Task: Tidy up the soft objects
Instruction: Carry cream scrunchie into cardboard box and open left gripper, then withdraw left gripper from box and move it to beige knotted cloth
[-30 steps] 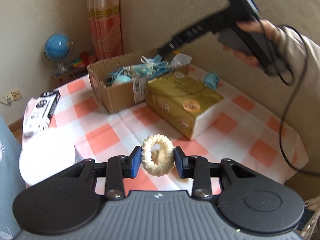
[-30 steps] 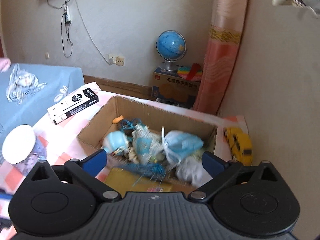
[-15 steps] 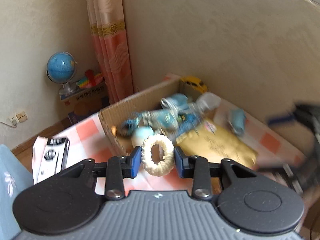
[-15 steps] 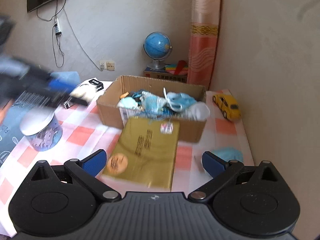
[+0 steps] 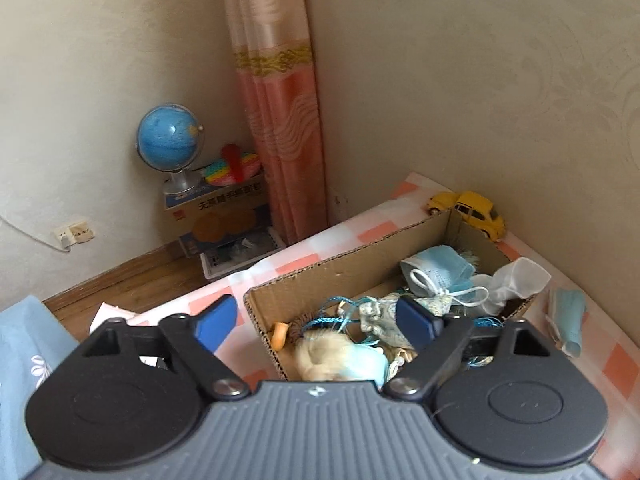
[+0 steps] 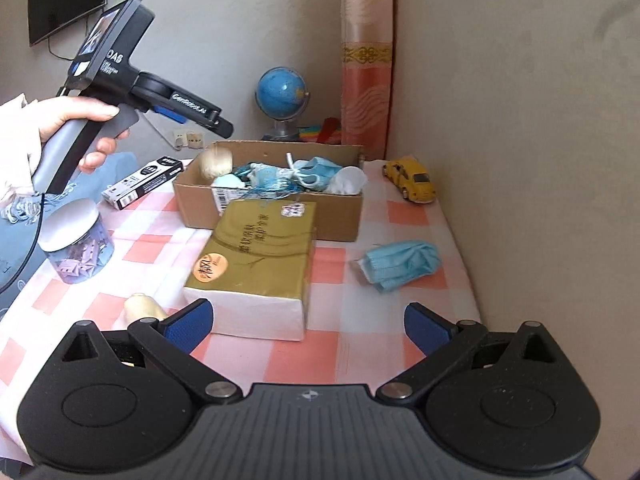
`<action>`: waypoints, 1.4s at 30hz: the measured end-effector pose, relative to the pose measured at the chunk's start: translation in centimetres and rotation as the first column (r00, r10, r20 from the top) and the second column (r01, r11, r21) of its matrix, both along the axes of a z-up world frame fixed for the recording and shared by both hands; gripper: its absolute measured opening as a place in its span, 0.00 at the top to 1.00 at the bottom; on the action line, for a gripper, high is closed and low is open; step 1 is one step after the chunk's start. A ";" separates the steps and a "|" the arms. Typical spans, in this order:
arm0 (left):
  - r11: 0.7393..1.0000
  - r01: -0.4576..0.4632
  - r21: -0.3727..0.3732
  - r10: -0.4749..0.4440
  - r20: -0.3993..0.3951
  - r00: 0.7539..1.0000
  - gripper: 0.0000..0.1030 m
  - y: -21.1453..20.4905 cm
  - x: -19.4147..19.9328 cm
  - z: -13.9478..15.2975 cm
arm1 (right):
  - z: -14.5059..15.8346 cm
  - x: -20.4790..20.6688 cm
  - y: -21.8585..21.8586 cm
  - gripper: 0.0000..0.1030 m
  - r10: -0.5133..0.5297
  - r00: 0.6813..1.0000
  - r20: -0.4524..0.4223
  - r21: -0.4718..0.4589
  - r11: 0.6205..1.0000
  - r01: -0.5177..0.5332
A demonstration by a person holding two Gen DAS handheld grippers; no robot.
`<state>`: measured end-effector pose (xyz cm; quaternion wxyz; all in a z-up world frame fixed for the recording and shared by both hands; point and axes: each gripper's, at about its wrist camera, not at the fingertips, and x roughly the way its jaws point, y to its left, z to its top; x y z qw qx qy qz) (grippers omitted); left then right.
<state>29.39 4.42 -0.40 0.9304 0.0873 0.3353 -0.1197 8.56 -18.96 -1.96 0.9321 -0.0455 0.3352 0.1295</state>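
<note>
Left gripper [image 5: 316,322]: jaws opening, wide apart, nothing between the pads, above the cardboard box [image 5: 344,268]. The cream fuzzy ring [image 6: 216,162], blurred, sits at the box's left end. Right gripper [image 6: 306,320]: jaws spread wide, empty, low over the checkered tablecloth [image 6: 332,264]. Tissue pack [image 6: 256,256] at centre; blue mask [image 6: 400,264] at right. Globe [image 6: 281,94] beyond, by the wall.

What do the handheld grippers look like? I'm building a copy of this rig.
Each gripper has a ribbed grey body, two black round housings, black linkage arms with silver pivot screws, and blue-padded fingers. The left gripper, seen from the right wrist, has a grey pistol handle, a black top with a screen, white lettering and a black cable. The hand shows a pale sleeve.
</note>
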 end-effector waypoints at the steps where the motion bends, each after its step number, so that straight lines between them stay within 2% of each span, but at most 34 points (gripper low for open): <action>1: 1.000 -0.002 -0.008 0.002 -0.007 1.000 0.13 0.3 -0.1 0.1 | 0.0 -0.1 -0.3 0.00 -0.004 1.000 0.000 0.011 1.000 0.004; 4: 1.000 0.002 -0.007 -0.002 -0.006 1.000 0.09 0.5 -1.4 0.3 | -0.3 -0.2 -1.0 0.00 -0.011 1.000 -0.011 0.046 0.999 0.012; 16: 0.998 0.062 0.015 -0.062 -0.001 0.998 0.07 -0.6 -9.2 0.7 | 0.0 -1.8 -1.4 0.00 -0.043 0.999 0.000 0.045 0.998 0.043; 27: 0.998 0.067 0.015 -0.067 -0.025 0.997 0.05 -1.6 -16.6 -0.2 | 0.7 -3.7 -1.2 0.00 -0.026 0.999 0.022 0.046 0.999 0.025; 36: 0.997 0.072 -0.017 -0.072 -0.007 0.997 0.00 -2.2 -20.8 -0.2 | 0.7 -4.7 -1.4 0.00 -0.032 0.999 0.034 0.044 0.999 0.031; 42: 0.997 0.059 -0.055 -0.060 -0.023 0.998 0.00 -2.5 -22.1 -2.4 | 0.1 -4.7 -1.9 0.00 -0.050 0.999 0.017 0.049 0.998 0.049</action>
